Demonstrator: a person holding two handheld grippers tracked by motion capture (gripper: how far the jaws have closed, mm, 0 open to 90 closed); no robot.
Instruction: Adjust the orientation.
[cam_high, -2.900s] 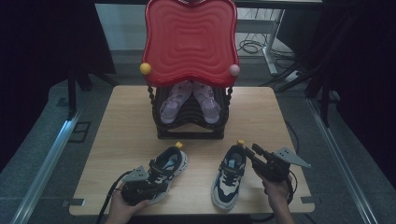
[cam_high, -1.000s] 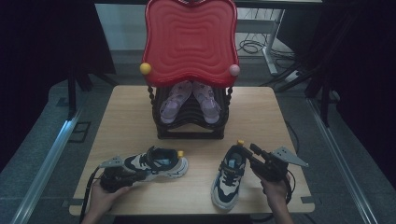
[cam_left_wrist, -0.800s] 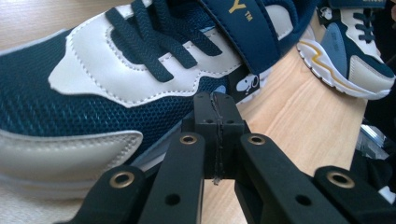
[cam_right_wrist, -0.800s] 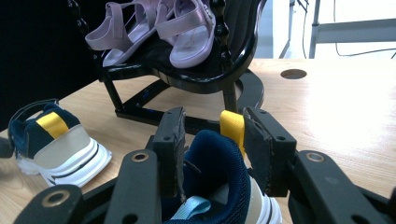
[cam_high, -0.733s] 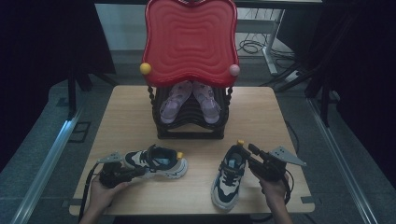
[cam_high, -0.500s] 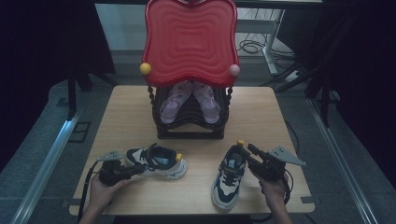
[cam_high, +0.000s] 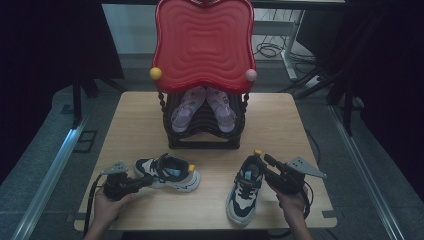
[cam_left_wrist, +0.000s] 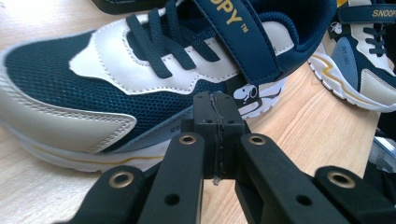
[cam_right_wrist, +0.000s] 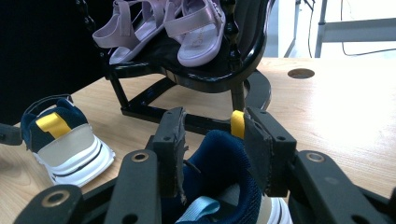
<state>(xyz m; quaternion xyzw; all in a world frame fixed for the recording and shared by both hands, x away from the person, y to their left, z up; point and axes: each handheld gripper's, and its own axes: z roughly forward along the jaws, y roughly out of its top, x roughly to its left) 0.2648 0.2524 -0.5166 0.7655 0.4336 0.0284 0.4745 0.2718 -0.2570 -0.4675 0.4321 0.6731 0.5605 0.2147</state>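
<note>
Left gripper (cam_left_wrist: 218, 108): jaws pressed together, tips just before a navy-and-white sneaker (cam_left_wrist: 140, 70) on the wooden table (cam_left_wrist: 299, 140). Second sneaker (cam_left_wrist: 359, 56) at upper right.

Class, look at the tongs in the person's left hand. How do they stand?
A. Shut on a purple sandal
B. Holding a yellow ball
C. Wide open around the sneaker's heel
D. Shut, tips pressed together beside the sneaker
D: in the left gripper view the left tongs have their tips pressed together against the side of the navy sneaker, holding nothing.

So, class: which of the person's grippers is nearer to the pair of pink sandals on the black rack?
Right. The right gripper sits at the heel of a sneaker, just below the pink sandals; the left gripper lies farther off toward the table's front left.
</note>
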